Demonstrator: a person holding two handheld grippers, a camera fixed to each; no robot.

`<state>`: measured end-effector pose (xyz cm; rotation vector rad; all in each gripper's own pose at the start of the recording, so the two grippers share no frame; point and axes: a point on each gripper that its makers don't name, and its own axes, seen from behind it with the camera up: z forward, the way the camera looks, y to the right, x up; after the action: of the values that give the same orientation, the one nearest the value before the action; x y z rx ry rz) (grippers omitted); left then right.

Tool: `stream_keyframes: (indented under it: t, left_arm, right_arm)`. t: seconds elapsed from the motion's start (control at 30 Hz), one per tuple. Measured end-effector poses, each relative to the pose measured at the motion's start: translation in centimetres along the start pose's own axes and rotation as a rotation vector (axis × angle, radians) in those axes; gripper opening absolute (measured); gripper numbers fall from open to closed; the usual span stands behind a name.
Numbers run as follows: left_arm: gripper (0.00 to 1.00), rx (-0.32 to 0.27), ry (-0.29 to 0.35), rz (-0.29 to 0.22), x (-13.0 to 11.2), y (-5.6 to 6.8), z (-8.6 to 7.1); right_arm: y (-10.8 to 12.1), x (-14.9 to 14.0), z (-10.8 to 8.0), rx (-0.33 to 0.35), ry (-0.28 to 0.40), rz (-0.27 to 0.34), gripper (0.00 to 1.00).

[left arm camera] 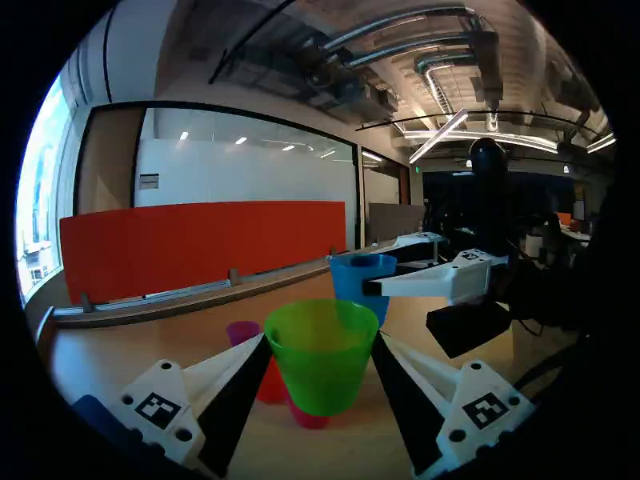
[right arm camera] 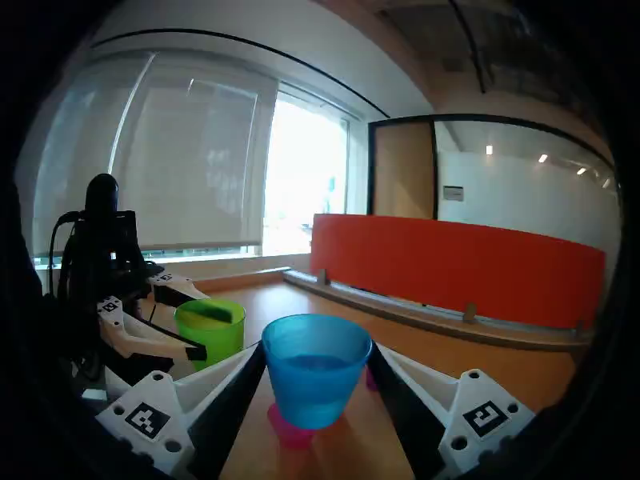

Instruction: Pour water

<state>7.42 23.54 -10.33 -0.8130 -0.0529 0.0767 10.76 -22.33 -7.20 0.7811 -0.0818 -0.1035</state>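
In the left gripper view a green cup [left arm camera: 322,364] stands upright between my left gripper's [left arm camera: 320,344] fingers, which press on its sides. Just behind it, to the right, the blue cup [left arm camera: 360,282] hangs in my right gripper [left arm camera: 376,300]. In the right gripper view my right gripper [right arm camera: 316,352] is shut on the blue cup [right arm camera: 316,376], upright, with water visible in it. To its left the green cup [right arm camera: 210,328] sits in the left gripper [right arm camera: 200,328]. Both cups are held above the wooden table [left arm camera: 120,352]. Whether the green cup holds anything is hidden.
Small pink cups [left arm camera: 270,386] stand on the table under and behind the green cup; one pink cup [right arm camera: 290,428] lies below the blue one. An orange partition [left arm camera: 200,240] runs along the table's far edge. A dark stand with cables [right arm camera: 100,240] rises at the left.
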Motion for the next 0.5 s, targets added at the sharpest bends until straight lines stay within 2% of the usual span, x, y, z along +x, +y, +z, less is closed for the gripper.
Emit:
stream_keyframes:
  t: [0.17, 0.5]
  left_arm:
    - [0.86, -0.024, -0.028, 0.003, -0.6, 0.3, 0.4]
    - [0.86, -0.051, -0.066, 0.012, -1.2, 0.7, 1.2]
  right_arm:
    - [0.6, 0.1, -0.1, 0.012, -0.022, -0.064, 0.92]
    - [1.1, 0.4, 0.1, 0.037, -0.082, -0.267, 0.92]
